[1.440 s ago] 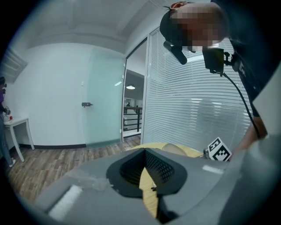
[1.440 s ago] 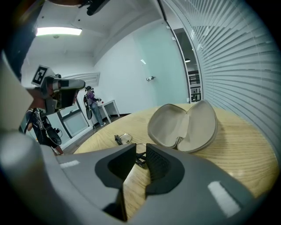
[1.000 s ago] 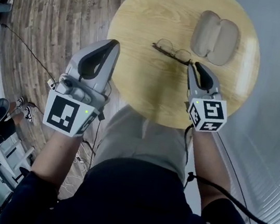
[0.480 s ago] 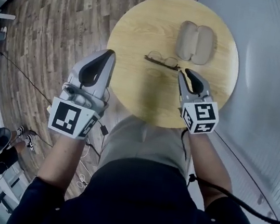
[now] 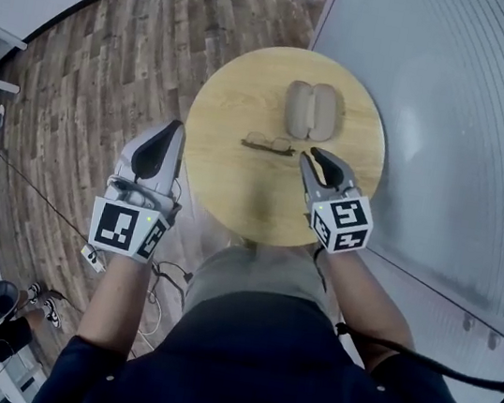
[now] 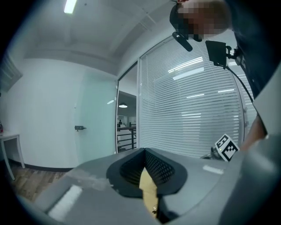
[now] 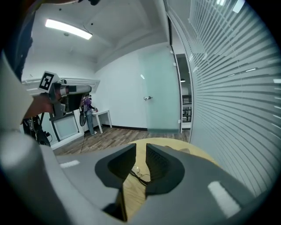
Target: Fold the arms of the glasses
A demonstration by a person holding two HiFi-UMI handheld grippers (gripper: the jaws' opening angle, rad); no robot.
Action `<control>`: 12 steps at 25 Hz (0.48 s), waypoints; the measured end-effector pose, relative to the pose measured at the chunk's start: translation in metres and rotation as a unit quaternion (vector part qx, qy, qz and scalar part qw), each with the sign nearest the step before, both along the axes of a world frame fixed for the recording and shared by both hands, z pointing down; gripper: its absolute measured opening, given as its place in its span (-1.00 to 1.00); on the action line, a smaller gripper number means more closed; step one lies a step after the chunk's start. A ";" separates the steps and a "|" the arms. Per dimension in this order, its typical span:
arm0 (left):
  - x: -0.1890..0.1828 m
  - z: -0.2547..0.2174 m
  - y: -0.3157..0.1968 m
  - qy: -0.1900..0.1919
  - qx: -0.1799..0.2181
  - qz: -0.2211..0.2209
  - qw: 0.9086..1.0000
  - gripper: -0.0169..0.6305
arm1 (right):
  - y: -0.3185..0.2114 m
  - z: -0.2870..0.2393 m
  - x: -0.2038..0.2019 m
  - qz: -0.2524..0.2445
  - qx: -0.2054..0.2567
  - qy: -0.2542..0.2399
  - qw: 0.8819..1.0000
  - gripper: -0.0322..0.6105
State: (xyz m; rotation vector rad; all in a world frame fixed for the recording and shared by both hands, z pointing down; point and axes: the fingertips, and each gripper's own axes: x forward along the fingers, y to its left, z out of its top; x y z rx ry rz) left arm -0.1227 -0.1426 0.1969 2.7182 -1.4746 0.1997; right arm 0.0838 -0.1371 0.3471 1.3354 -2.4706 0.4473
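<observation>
At frame centre, the thin dark-framed glasses (image 5: 269, 143) lie flat on the round pale wooden table (image 5: 220, 191), arms seemingly tucked in (too small for certainty), so folding looks finished. Lower right, the right gripper (image 5: 314, 158) hovers with jaws apart and empty; the left gripper (image 5: 171, 126), jaws together, hangs off-table at left.

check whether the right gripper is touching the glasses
Apart. In the right gripper view the glasses lie on the table well beyond the open right gripper, bare wood between.
</observation>
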 end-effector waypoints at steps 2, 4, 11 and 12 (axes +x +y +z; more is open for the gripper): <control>-0.001 -0.011 0.006 0.003 0.011 -0.003 1.000 -0.94 | 0.001 -0.012 0.004 0.009 0.000 -0.011 1.000 -0.66; -0.001 -0.021 0.013 0.002 0.020 -0.002 1.000 -0.94 | 0.004 -0.023 0.009 0.017 -0.001 -0.020 1.000 -0.66; -0.010 -0.057 0.026 0.000 0.056 -0.004 0.998 -0.94 | 0.014 -0.069 0.007 0.008 0.031 -0.017 0.999 -0.65; -0.010 -0.060 0.031 0.001 0.057 -0.004 0.998 -0.94 | 0.019 -0.072 0.006 0.006 0.029 -0.022 0.999 -0.66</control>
